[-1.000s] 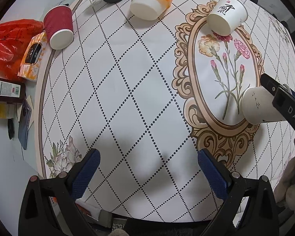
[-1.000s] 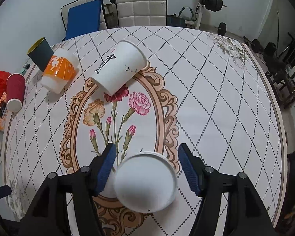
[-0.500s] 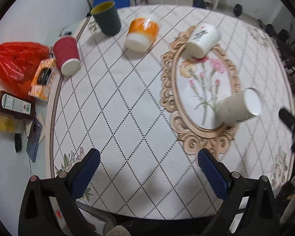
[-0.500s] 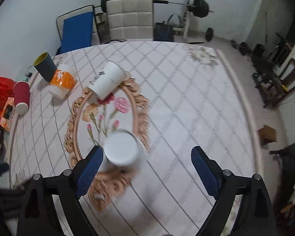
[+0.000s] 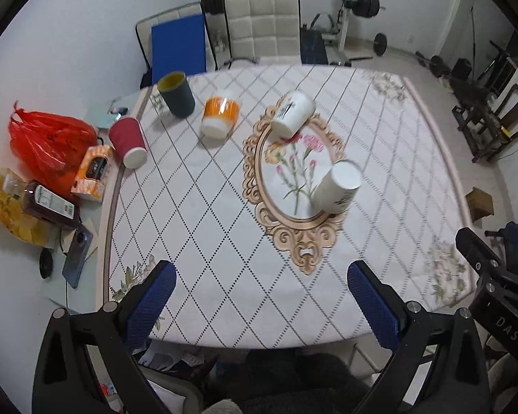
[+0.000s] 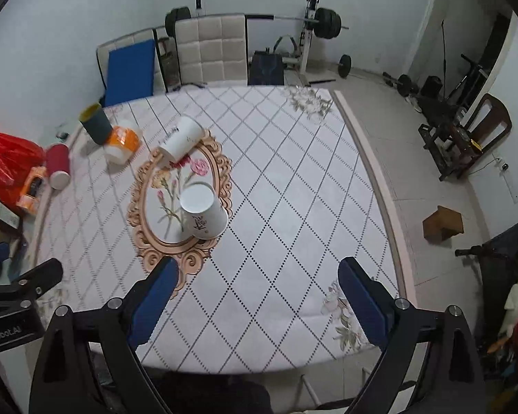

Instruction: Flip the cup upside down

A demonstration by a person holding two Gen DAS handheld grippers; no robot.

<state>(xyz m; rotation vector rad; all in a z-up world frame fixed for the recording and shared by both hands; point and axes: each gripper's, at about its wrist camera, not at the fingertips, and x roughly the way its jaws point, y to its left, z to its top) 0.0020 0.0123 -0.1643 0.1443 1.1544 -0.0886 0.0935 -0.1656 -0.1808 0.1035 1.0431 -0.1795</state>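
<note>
On the tablecloth [image 6: 293, 207], white cup [image 6: 203, 212] inverted, four cups behind, both jaws apart.

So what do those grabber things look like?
Both look alike. The left tool has two black angular plastic arms with silver screws, each ending in a bumpy blue rubber pad. The right tool matches it. From the side, its black body shows white letters "DAS".

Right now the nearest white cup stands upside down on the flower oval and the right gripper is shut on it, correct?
Not quite: the right gripper is open and clear of the white cup, as the right wrist view shows. The cup does stand upside down on the flower oval.
</note>
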